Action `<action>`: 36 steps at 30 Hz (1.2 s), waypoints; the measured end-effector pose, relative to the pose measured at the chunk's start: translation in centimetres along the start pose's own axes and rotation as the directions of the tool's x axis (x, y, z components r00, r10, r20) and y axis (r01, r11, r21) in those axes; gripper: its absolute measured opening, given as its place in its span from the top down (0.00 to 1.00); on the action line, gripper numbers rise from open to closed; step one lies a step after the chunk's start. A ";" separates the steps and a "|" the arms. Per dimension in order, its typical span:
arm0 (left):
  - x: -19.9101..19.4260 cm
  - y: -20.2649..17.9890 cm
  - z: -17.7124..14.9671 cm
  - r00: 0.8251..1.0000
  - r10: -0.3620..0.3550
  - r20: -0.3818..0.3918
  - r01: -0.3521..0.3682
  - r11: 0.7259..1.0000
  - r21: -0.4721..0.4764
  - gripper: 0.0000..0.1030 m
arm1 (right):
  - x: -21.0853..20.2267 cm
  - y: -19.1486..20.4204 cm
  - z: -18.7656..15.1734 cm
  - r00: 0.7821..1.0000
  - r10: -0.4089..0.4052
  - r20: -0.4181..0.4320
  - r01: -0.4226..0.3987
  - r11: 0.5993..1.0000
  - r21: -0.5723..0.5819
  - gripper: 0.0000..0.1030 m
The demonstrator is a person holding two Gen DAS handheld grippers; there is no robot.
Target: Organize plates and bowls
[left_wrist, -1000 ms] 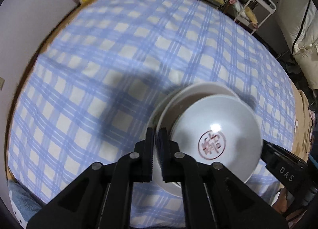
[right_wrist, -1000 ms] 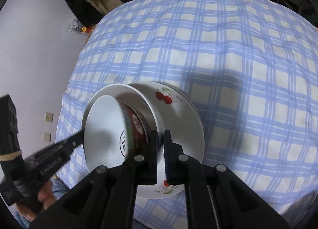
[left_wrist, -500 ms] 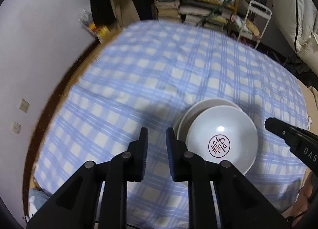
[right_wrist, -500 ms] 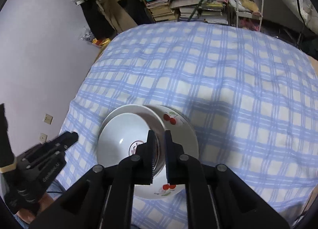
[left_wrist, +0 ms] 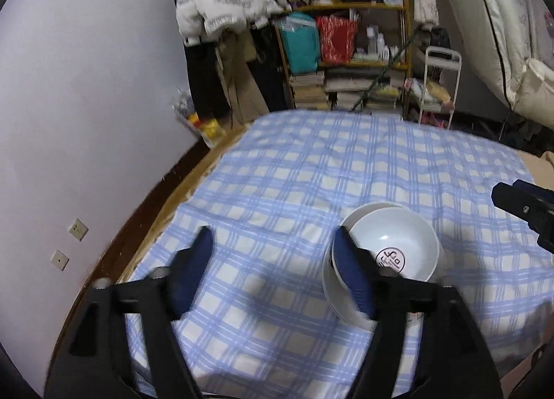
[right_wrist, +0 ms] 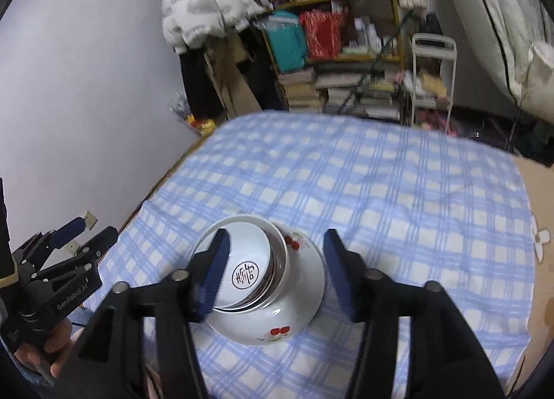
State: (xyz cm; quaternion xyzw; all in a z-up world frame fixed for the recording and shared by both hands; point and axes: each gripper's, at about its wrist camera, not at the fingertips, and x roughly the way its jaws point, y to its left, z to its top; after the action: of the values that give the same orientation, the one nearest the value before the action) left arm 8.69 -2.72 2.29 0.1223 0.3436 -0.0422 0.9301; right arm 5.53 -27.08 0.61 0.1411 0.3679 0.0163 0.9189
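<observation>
A white bowl with a round seal mark (right_wrist: 252,243) sits nested in another white bowl, on a cherry-painted plate (right_wrist: 297,312) at the near edge of the checked cloth. The nested bowls (left_wrist: 398,239) also show in the left wrist view. My right gripper (right_wrist: 277,271) hangs above the stack, its jaws opening, pads off the crockery. My left gripper (left_wrist: 277,260) is left of the stack, its jaws opening over bare cloth, with nothing between them. Each gripper shows in the other's view: the left gripper (right_wrist: 93,231), the right gripper (left_wrist: 519,212).
The blue-and-white checked cloth (left_wrist: 381,174) covers a wide surface beyond the stack. A wall (left_wrist: 86,104) runs along the left. Behind stand cluttered shelves (left_wrist: 346,52), hanging coats (left_wrist: 214,0) and a white trolley (left_wrist: 439,87). A hand (right_wrist: 59,347) holds the left gripper.
Both grippers were shut on the marked bowl's rim. They have let go, risen and drawn back, and their jaws now stand wide. The bowl rests level in the stack.
</observation>
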 end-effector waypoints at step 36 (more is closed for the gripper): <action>-4.5 3.0 -7.9 0.973 0.027 0.229 -0.004 0.995 -0.101 0.12 | -6.3 1.5 -6.8 0.934 -0.127 0.333 0.168 0.981 -0.098 0.00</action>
State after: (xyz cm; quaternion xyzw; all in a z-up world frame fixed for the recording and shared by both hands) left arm 0.78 2.19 0.05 0.0726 0.2344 -0.0318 0.9689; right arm -3.53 -24.79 0.56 0.0558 0.2193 -0.0533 0.9726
